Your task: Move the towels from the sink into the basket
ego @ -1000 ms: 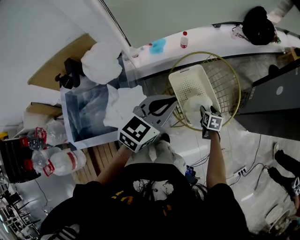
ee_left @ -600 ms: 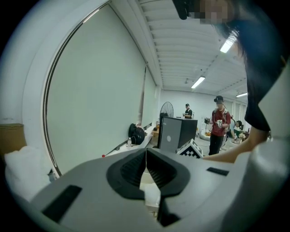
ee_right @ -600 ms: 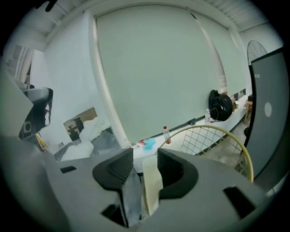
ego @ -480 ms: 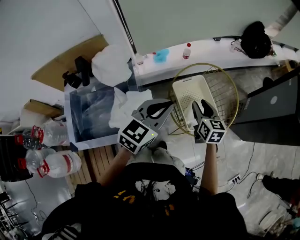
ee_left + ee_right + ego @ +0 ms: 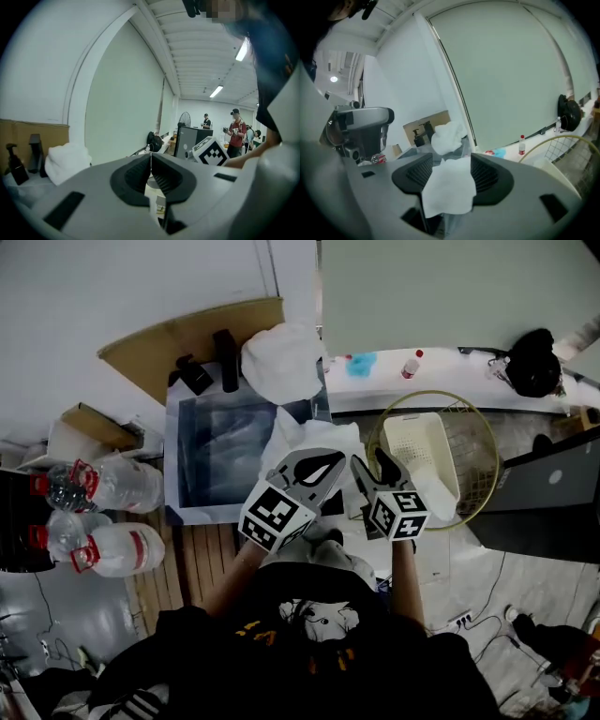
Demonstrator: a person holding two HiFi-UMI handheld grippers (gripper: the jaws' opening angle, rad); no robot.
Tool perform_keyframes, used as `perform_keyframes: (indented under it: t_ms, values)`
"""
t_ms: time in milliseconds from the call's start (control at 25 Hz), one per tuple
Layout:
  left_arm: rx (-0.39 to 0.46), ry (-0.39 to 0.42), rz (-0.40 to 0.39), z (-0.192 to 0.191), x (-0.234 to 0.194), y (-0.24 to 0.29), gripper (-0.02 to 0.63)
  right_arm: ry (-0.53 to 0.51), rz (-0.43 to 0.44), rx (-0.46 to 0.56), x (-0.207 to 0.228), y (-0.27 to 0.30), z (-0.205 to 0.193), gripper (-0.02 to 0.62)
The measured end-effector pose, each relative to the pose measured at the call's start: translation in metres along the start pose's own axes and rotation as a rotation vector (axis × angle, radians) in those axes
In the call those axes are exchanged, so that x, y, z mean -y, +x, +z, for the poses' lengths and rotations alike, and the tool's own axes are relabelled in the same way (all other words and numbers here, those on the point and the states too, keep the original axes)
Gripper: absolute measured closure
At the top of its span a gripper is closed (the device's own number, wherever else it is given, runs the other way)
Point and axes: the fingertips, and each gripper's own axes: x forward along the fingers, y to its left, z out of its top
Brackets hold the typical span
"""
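- Right gripper has come away from the white perforated plastic basket to just beside the glass-walled rectangular sink, and its jaws have just been opening.
- Its jaws stand apart. The crumpled white towel draped over the sink's right rim shows in their gap, unpinched.
- Left gripper, beside it, has its jaws together on nothing.
- One towel lies in the basket, right of the sink. The draped one and a bundled white towel at the sink's far rim seem left to move.
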Motion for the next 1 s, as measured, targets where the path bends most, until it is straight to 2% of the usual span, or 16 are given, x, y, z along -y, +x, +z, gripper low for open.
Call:
perform_keyframes:
  t_ms: [160, 240, 360, 480, 600, 840, 1000]
  values:
    - [0.004, -0.029, 0.050, -0.014, -0.028, -0.040, 0.598, -0.010, 0.014, -0.065, -0.041, 0.034, -0.020, 0.300]
    - [0.009, -0.048, 0.076, -0.020, -0.042, -0.058, 0.598, -0.048, -0.019, -0.116, -0.050, 0.049, -0.033, 0.272]
    - [0.012, -0.069, 0.112, -0.029, -0.060, -0.082, 0.598, -0.134, -0.161, -0.218, -0.042, 0.069, -0.056, 0.248]
    - [0.018, -0.088, 0.139, -0.036, -0.077, -0.101, 0.598, -0.147, -0.269, -0.306, -0.029, 0.082, -0.076, 0.239]
    - [0.023, -0.103, 0.154, -0.042, -0.090, -0.113, 0.598, -0.134, -0.329, -0.341, -0.023, 0.091, -0.085, 0.238]
    - [0.030, -0.119, 0.141, -0.048, -0.102, -0.123, 0.598, -0.124, -0.390, -0.356, -0.020, 0.101, -0.089, 0.245]
    - [0.037, -0.122, 0.119, -0.048, -0.100, -0.123, 0.598, -0.156, -0.406, -0.357, -0.023, 0.099, -0.089, 0.303]
